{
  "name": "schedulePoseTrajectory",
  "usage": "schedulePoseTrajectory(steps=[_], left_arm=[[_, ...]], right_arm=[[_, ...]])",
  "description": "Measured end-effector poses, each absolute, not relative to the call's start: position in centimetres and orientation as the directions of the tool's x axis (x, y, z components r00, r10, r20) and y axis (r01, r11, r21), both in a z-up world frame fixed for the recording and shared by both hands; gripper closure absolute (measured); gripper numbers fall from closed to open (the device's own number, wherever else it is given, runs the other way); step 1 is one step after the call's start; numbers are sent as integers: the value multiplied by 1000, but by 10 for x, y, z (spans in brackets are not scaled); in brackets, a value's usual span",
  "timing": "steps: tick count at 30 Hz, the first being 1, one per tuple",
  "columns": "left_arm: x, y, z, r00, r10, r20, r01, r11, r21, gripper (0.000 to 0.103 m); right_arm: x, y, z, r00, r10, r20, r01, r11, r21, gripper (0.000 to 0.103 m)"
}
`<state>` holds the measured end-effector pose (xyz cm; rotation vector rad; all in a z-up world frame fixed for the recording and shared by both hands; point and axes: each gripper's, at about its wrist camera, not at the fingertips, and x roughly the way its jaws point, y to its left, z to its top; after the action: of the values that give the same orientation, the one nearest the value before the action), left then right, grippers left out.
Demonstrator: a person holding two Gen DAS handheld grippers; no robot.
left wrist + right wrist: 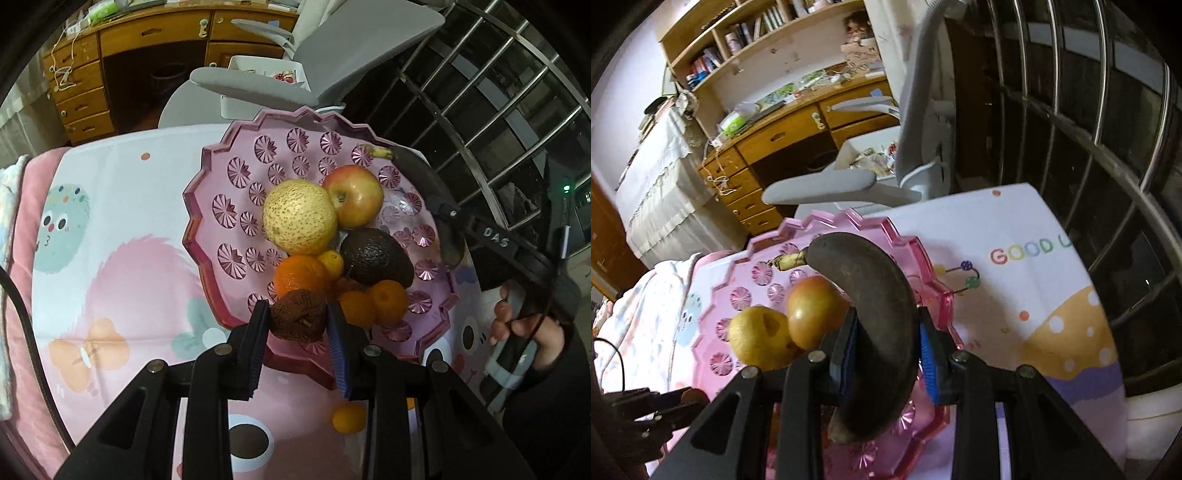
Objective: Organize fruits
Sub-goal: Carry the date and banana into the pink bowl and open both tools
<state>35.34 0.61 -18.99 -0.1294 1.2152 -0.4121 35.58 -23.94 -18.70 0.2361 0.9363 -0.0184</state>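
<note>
A pink faceted fruit tray [221, 206] holds a yellow pear [299, 216], a red-yellow apple [356, 199], a dark avocado [375, 256], an orange [301, 275] and small tangerines [386, 299]. My left gripper [297, 326] is shut on a shrivelled brown fruit [297, 314] over the tray's near rim. My right gripper [886, 343] is shut on a blackened banana [875, 314] above the tray [934, 273]; it shows in the left wrist view [443, 210] at the tray's right side. The pear [759, 338] and apple [814, 310] lie just left of the banana.
A small tangerine [349, 417] lies on the patterned cloth [122, 240] below the left gripper. A grey chair [255, 85] and wooden desk [122, 44] stand behind the table. Metal window bars [480, 96] run along the right.
</note>
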Motion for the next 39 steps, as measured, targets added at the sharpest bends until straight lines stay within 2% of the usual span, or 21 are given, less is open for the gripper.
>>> schedulePoseTrajectory(steps=[5, 8, 12, 13, 16, 26, 29, 35, 39], left_arm=[[353, 9, -195, 288, -376, -881, 217, 921, -323, 73], [353, 10, -195, 289, -377, -880, 211, 922, -325, 69], [351, 7, -189, 291, -373, -881, 216, 923, -319, 47], [350, 7, -187, 294, -367, -883, 217, 925, -312, 46], [345, 5, -180, 301, -360, -883, 223, 927, -302, 45], [315, 5, -155, 339, -333, -880, 204, 939, -277, 40], [302, 6, -152, 346, -333, -877, 195, 940, -280, 32], [277, 3, -164, 303, -308, -902, 166, 949, -268, 31], [264, -2, -174, 254, -300, -919, 167, 950, -264, 28]], right_arm=[[364, -234, -207, 561, 67, -825, 131, 977, 168, 73], [365, -233, -210, 554, 65, -830, 139, 976, 169, 72], [364, -230, -208, 543, 63, -837, 124, 980, 155, 69], [363, -230, -206, 544, 69, -836, 123, 979, 160, 67], [355, -232, -195, 566, 78, -821, 117, 978, 173, 56], [310, -233, -163, 582, 81, -809, 67, 987, 147, 52], [290, -232, -159, 583, 86, -808, 51, 988, 143, 48], [250, -227, -164, 585, 125, -801, 13, 986, 163, 39], [230, -220, -174, 565, 144, -813, -43, 988, 146, 38]])
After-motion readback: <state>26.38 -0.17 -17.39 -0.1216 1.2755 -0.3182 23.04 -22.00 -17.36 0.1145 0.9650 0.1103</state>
